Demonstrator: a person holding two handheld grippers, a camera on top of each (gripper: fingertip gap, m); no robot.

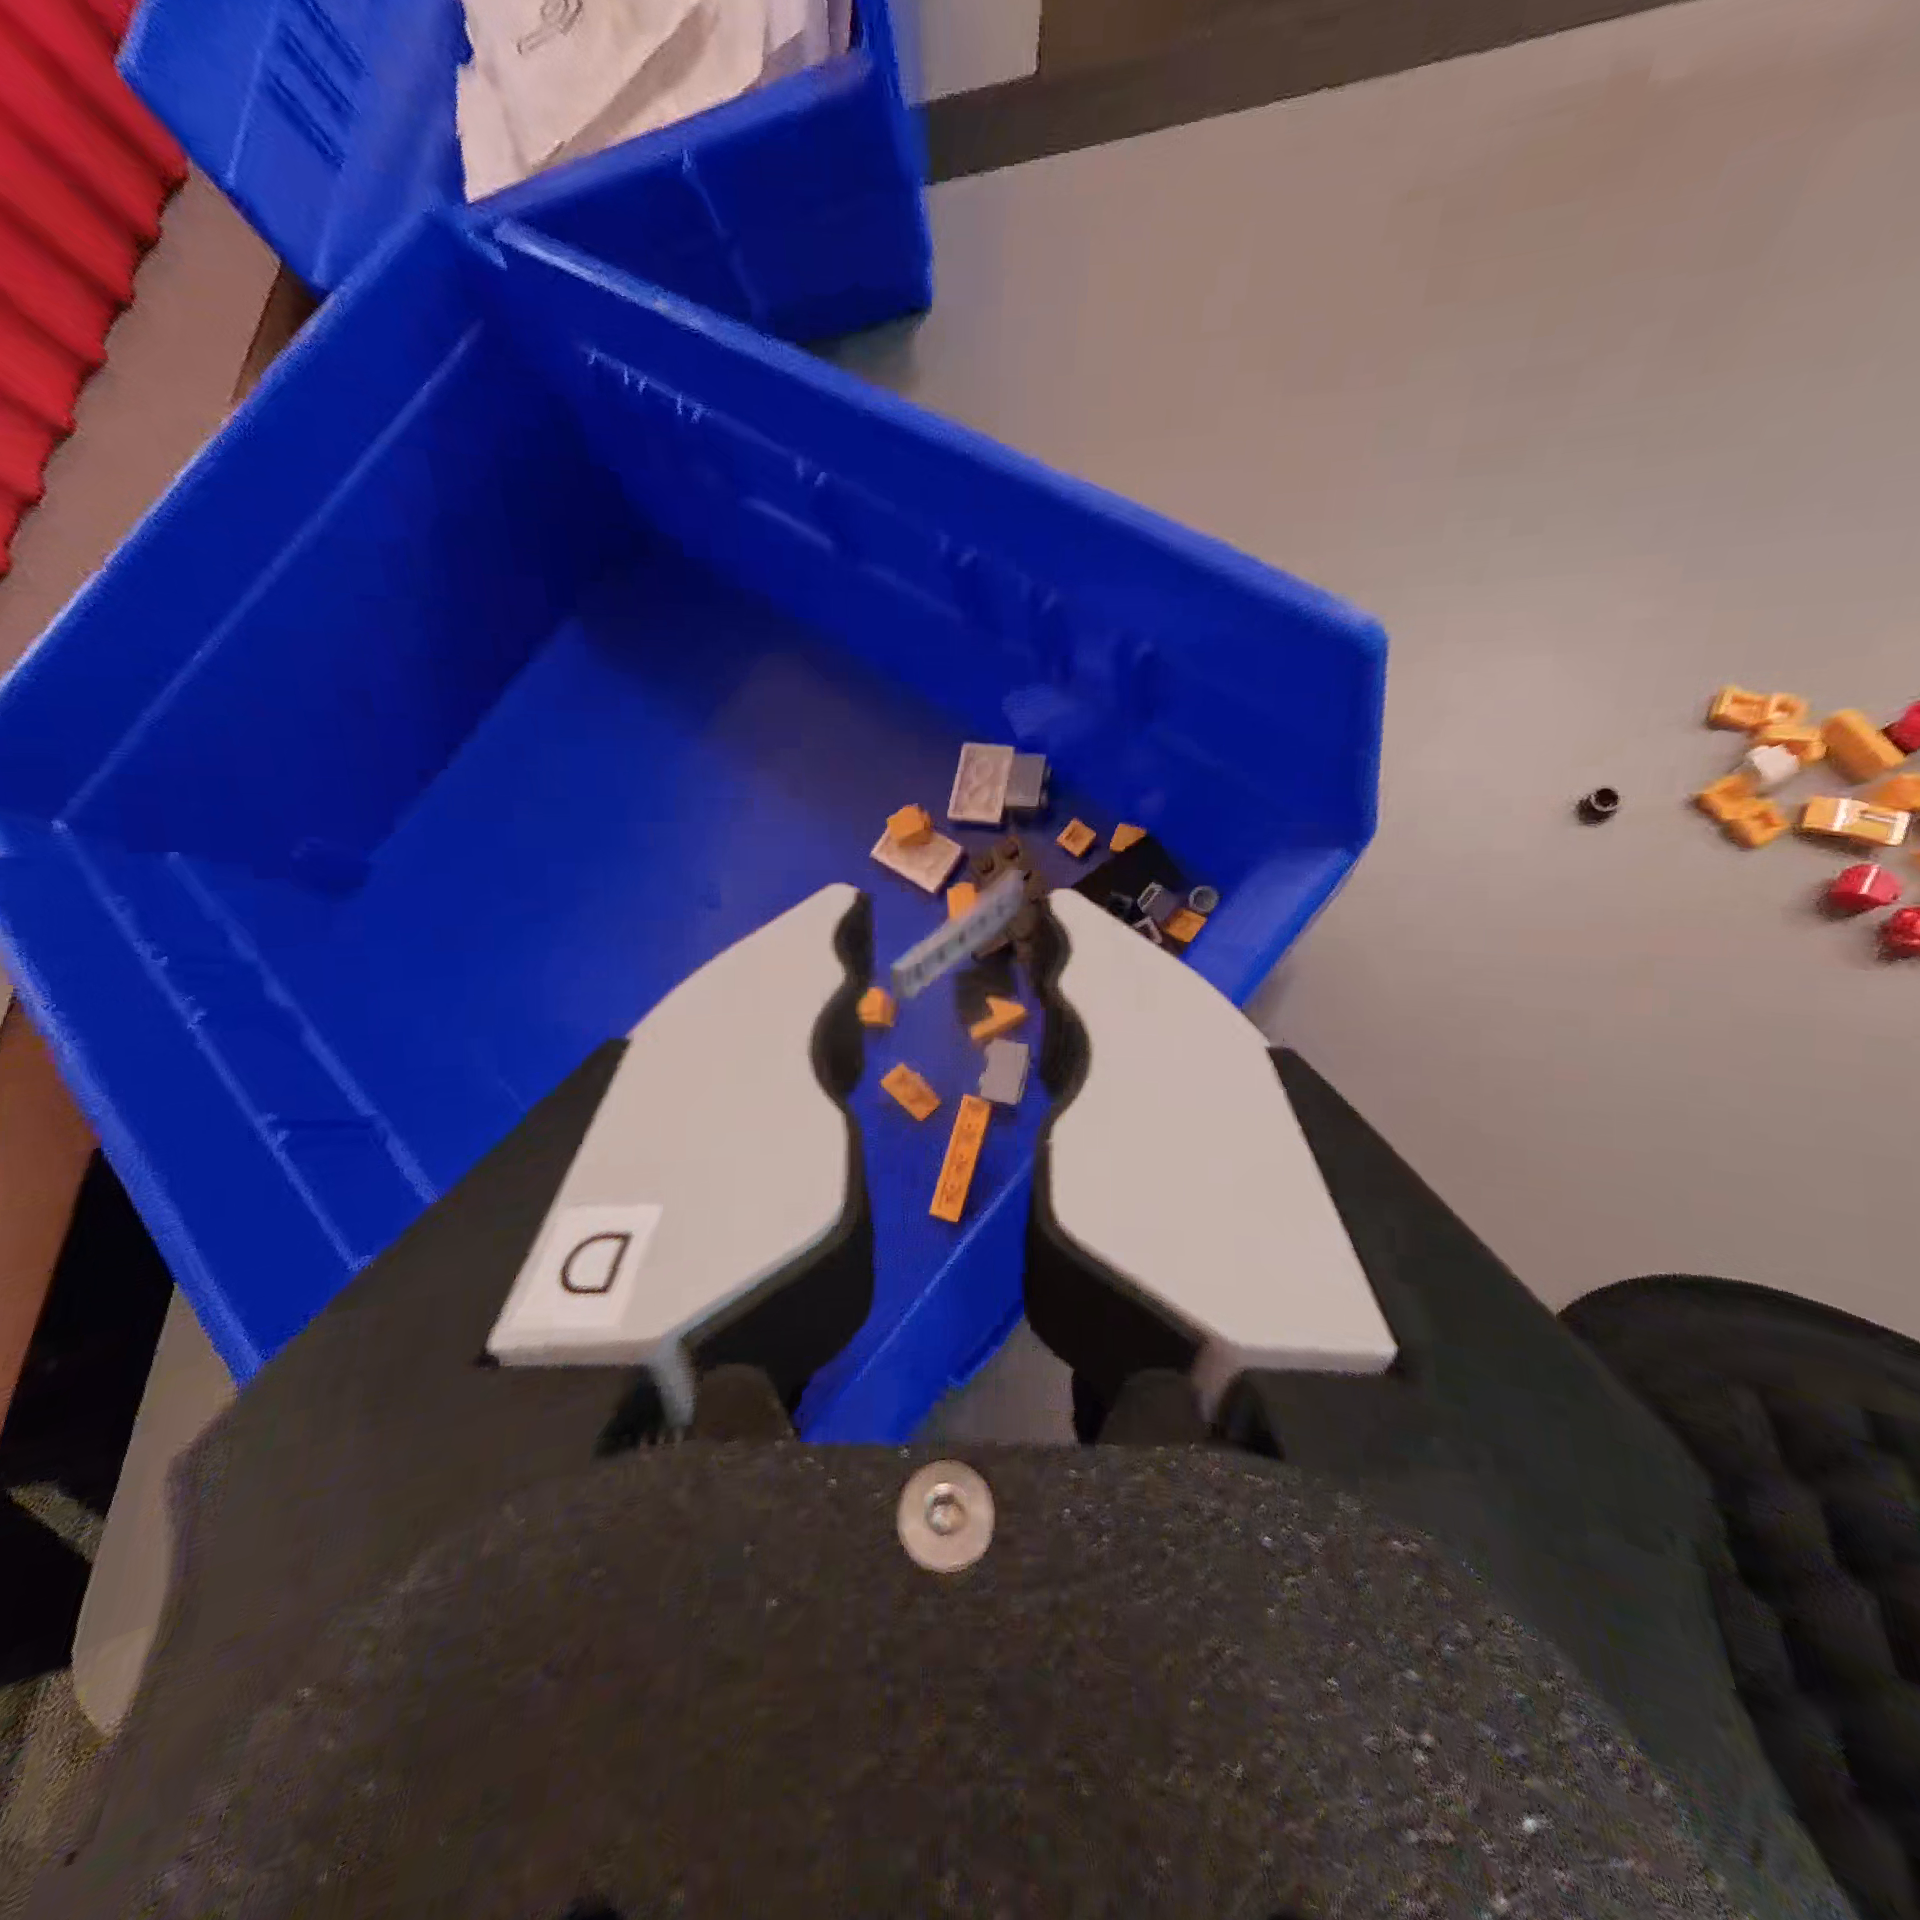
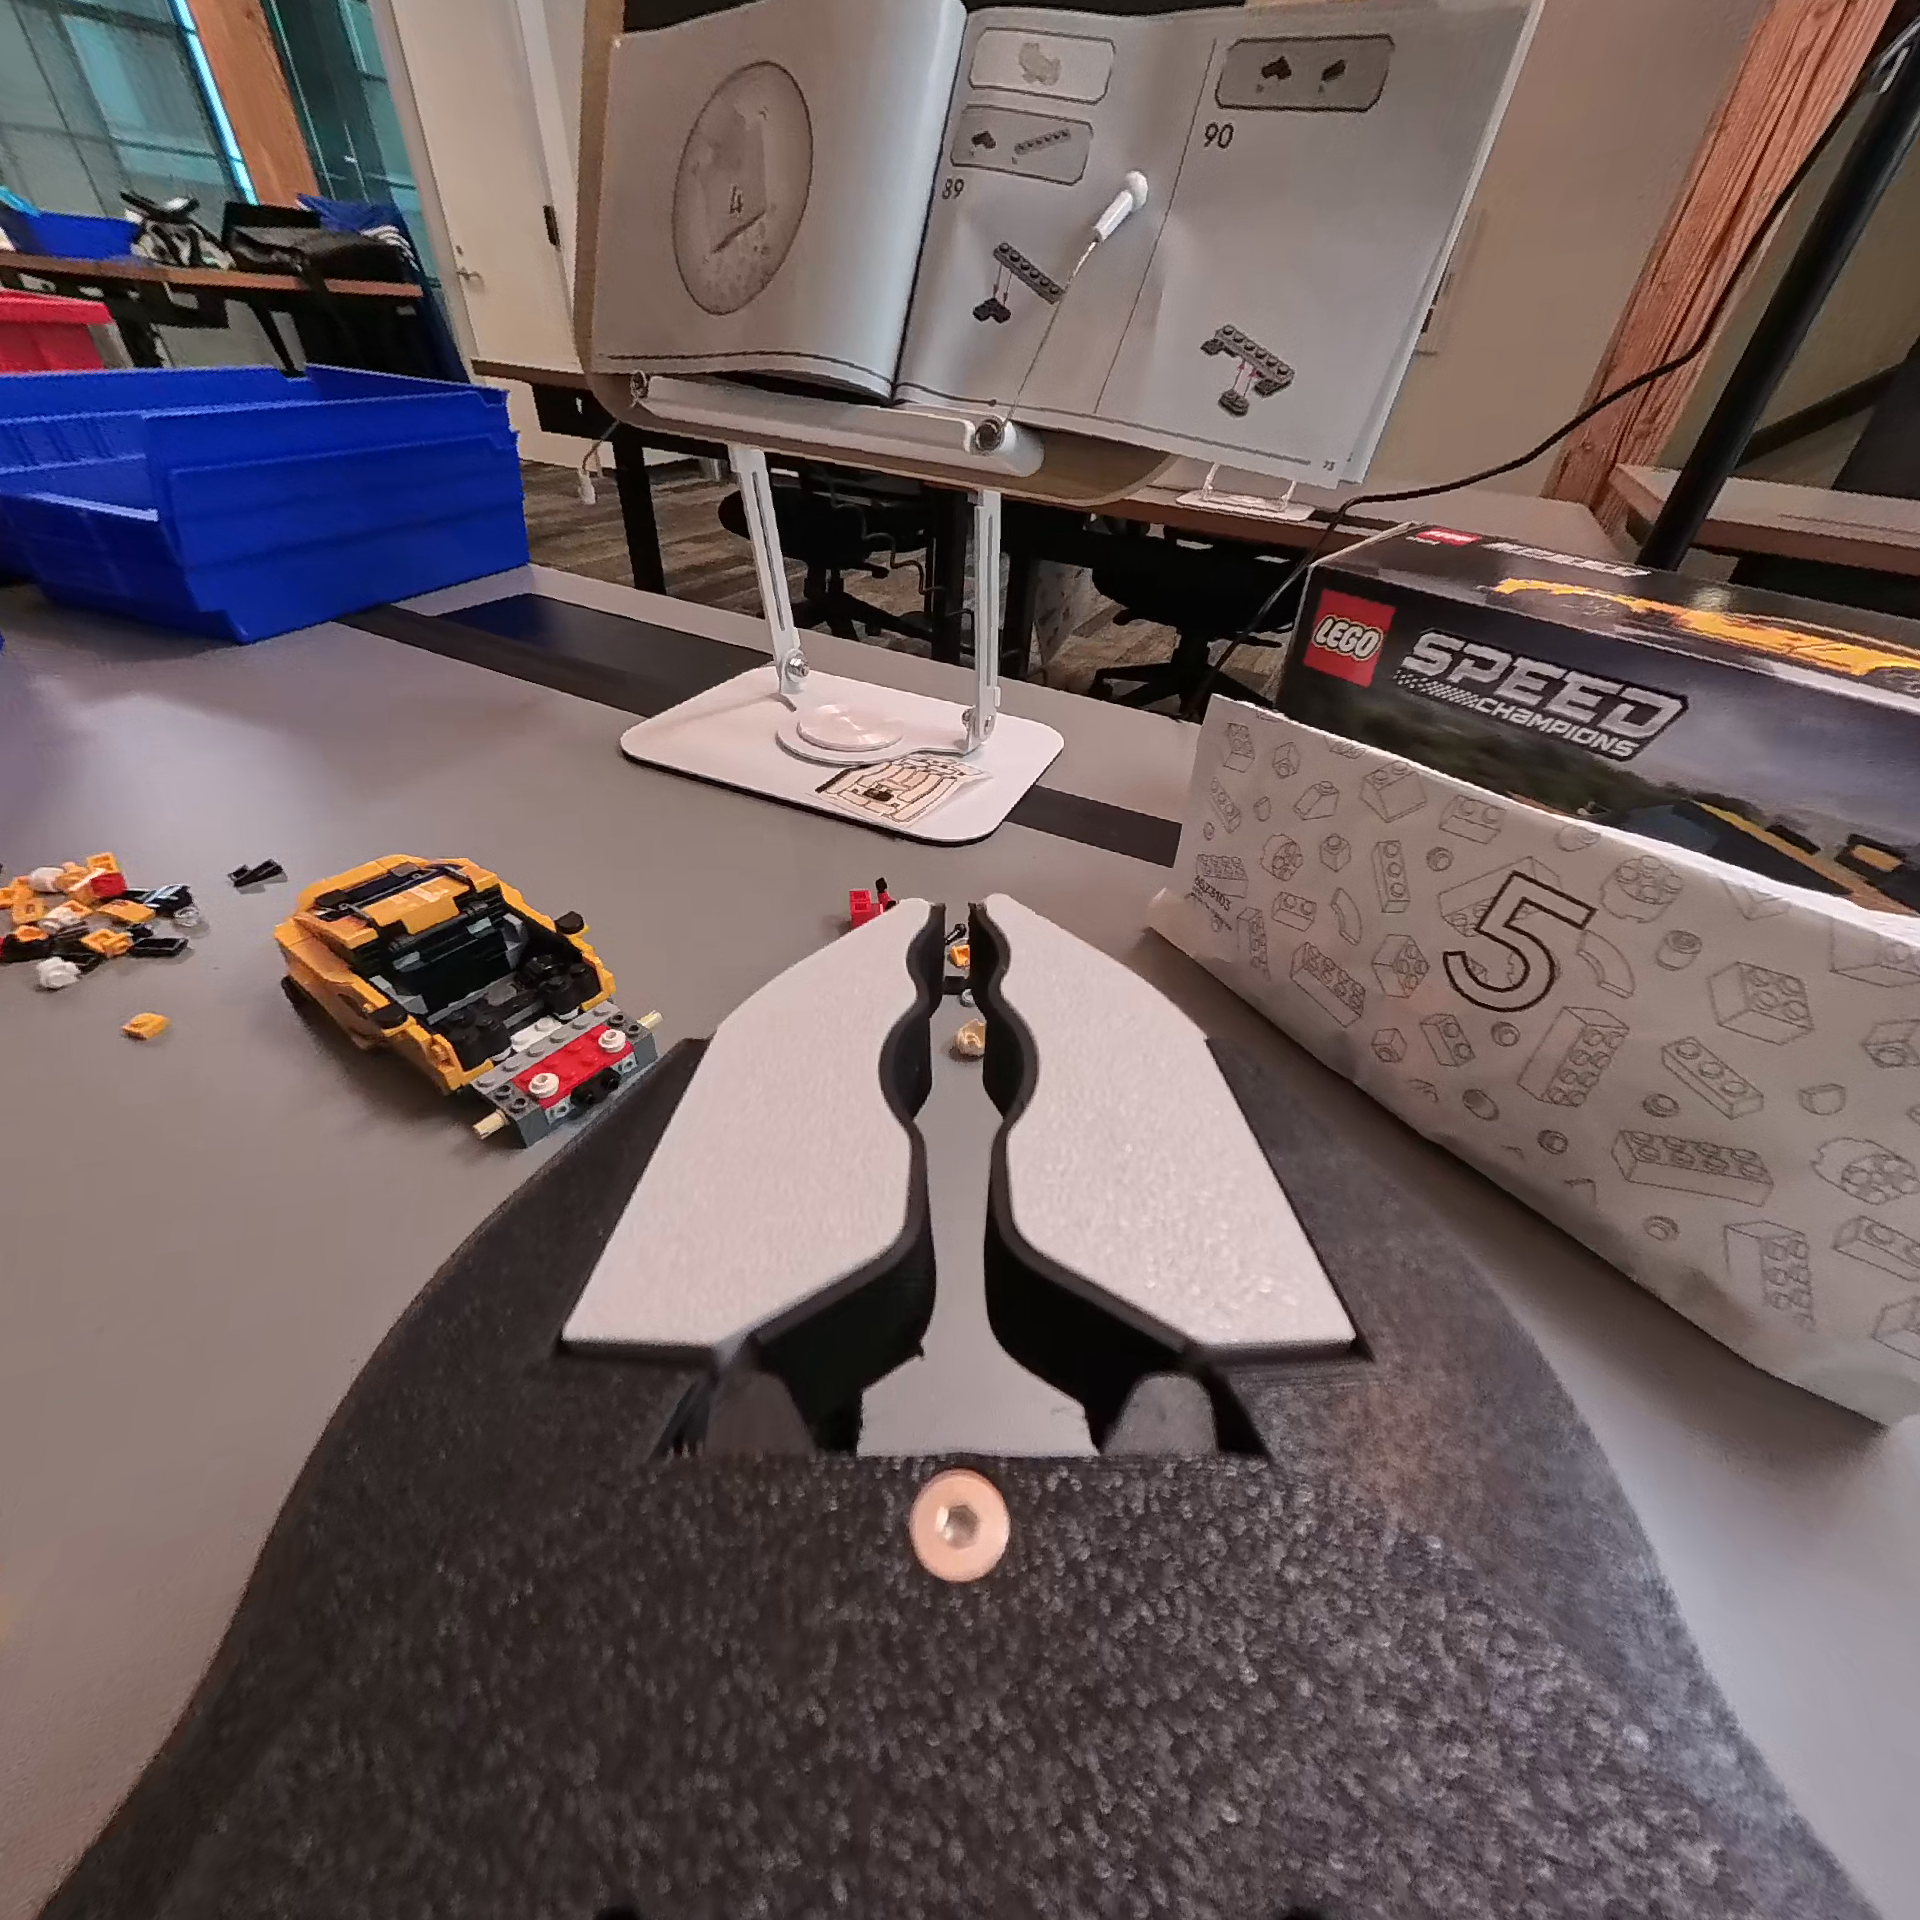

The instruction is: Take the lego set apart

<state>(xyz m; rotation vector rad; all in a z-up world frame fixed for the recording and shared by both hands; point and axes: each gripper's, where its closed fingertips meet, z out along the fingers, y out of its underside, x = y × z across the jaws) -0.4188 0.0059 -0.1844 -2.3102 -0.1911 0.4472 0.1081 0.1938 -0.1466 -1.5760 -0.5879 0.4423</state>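
The car (image 2: pixel 457 987) stands on the worktop (image 2: pixel 260 1299), left of the right tool (image 2: pixel 956 914) and a little farther off. It is still mostly built: the yellow body and black cabin hold together. At its near end the outer shell appears to be off, leaving red, grey and white plates bare.

A pile (image 2: pixel 94 914) of loose yellow, black and white parts lies at the far left, with a few strays near it. More loose parts (image 1: pixel 961 1153) lie in the near right corner of the blue bin (image 1: pixel 312 935). I judge the job well under half done, with most of the car left to strip.

The left tool (image 1: pixel 951 914) hangs over that bin with its jaws well apart. A grey strip (image 1: pixel 951 948) with a dark bit on it shows blurred between the tips. It looks loose rather than gripped, though I cannot tell for sure.

The right tool is almost closed, with only a thin gap, and grips nothing I can see.

As for writing:
- The dark box (image 2: pixel 1558 665) at the far right carries a red brand logo and white lettering.
- The white bag (image 2: pixel 1558 1018) leaning on it is printed with brick outlines and one large numeral.
- The open booklet (image 2: pixel 1039 208) on the white stand (image 2: pixel 842 748) shows numbered build steps.
- A small sheet (image 2: pixel 899 790) lies on the stand's base.
- A white sticker (image 1: pixel 587 1262) with a single letter sits on one finger of the left tool.
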